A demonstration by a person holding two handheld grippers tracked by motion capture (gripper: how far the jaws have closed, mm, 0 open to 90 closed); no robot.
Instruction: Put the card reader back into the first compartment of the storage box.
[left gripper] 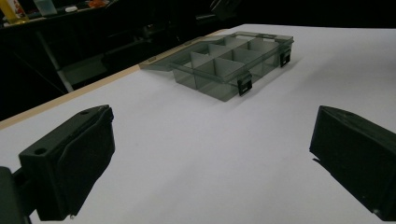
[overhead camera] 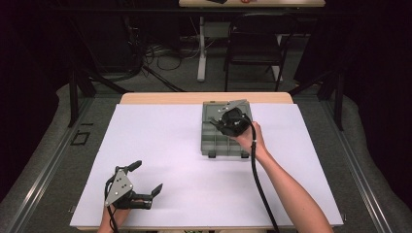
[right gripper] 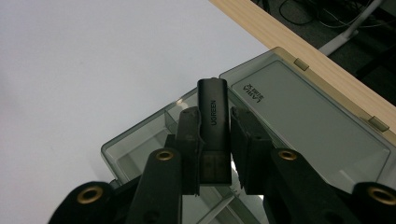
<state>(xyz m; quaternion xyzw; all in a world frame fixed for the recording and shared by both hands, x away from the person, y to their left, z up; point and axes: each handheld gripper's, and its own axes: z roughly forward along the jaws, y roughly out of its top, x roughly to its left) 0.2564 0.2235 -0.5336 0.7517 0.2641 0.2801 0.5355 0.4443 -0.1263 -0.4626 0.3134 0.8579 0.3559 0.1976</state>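
The white worktop carries one item: a smoke-grey compartment organiser box near the far edge, right of centre. Its hinged lid lies open flat toward the far edge, and two black latches face the near edge. The dividers stand upright, and the compartments that can be seen look empty.

The left gripper rests near the near left corner, jaws spread wide with nothing between them, well apart from the box.

The right gripper hangs over the far compartments of the box. Its jaws are clamped on a black UGREEN USB adapter, which is held by its two long flat sides, with the metal plug end toward the hand and the rounded end pointing out past the fingertips.

Judgement: the adapter is light, rigid and smooth-shelled. Its gloss makes it liable to slip or pivot if pinched near one end. The present mid-body hold across the flat faces looks sound. It is not fragile, though the plug end is best kept free of knocks against the dividers.
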